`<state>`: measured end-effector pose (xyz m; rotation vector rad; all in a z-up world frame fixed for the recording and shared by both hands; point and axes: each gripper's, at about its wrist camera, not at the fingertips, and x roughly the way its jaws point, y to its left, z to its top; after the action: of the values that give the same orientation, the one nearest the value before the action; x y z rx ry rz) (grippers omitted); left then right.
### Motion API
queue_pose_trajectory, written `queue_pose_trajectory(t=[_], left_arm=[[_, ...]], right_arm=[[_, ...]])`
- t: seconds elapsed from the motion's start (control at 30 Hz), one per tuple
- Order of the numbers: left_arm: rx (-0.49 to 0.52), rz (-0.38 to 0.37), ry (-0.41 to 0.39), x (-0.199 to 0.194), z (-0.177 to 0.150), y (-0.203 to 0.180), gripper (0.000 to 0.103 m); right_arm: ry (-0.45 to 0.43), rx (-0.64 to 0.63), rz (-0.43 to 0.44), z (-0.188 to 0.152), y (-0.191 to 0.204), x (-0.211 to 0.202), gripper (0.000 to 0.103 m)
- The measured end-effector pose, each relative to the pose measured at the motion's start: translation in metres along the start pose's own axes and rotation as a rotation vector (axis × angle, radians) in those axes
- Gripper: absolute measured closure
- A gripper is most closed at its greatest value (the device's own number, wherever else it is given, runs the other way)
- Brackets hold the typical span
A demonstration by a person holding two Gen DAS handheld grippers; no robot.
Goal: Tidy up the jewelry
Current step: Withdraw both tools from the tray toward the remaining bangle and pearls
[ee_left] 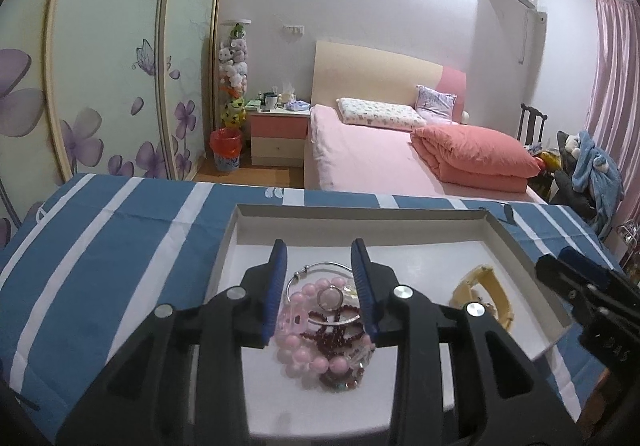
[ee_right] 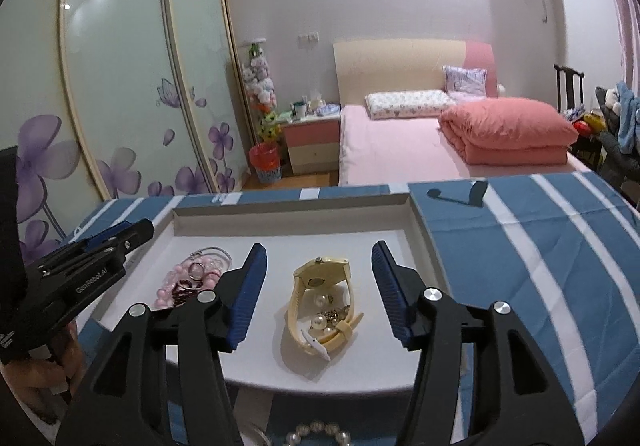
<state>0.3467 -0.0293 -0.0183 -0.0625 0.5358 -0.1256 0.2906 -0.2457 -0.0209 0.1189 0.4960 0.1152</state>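
A shallow white tray (ee_left: 360,209) (ee_right: 292,208) lies on a blue-and-white striped cloth. My left gripper (ee_left: 319,249) stands open over a heap in the tray: a pink bead bracelet (ee_left: 298,356), a silver bangle (ee_left: 320,268), dark red beads (ee_left: 334,334) and a ring (ee_left: 330,298). The pads straddle the heap without pressing on it. My right gripper (ee_right: 320,246) is open too, with a cream watch (ee_right: 322,274) and pearl earrings (ee_right: 319,322) lying between its fingers. The same watch (ee_left: 486,294) shows at the right of the left wrist view.
A pearl strand (ee_right: 316,436) lies at the near edge, outside the tray. The striped cloth (ee_right: 520,246) (ee_left: 100,246) extends on both sides of the tray. A pink bed (ee_left: 380,157), a nightstand (ee_left: 278,137) and a flowered wardrobe (ee_left: 100,85) stand beyond the table.
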Motion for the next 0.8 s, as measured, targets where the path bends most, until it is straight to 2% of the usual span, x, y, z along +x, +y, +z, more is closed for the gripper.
queue_pose_trajectory(t=[0.2,0.37,0.47,0.6,0.8], left_arm=[[0.014,-0.039,-0.006,-0.035,-0.015,-0.01,0.064],[0.018,-0.096,0.016,-0.061,-0.036,-0.023,0.056],[0.042,-0.143,0.055,-0.073,-0.054,-0.037,0.052],[0.112,-0.2,0.131,-0.078,-0.078,-0.056,0.039],[0.217,-0.237,0.209,-0.076,-0.1,-0.082,0.029]], right_arm=[[-0.061,-0.004,-0.007,-0.004,-0.005,-0.041,0.047],[-0.092,0.019,-0.024,-0.016,-0.015,-0.075,0.044],[-0.089,0.04,-0.028,-0.028,-0.02,-0.091,0.044],[-0.071,0.057,-0.03,-0.042,-0.024,-0.101,0.044],[-0.053,0.09,-0.036,-0.056,-0.03,-0.11,0.044]])
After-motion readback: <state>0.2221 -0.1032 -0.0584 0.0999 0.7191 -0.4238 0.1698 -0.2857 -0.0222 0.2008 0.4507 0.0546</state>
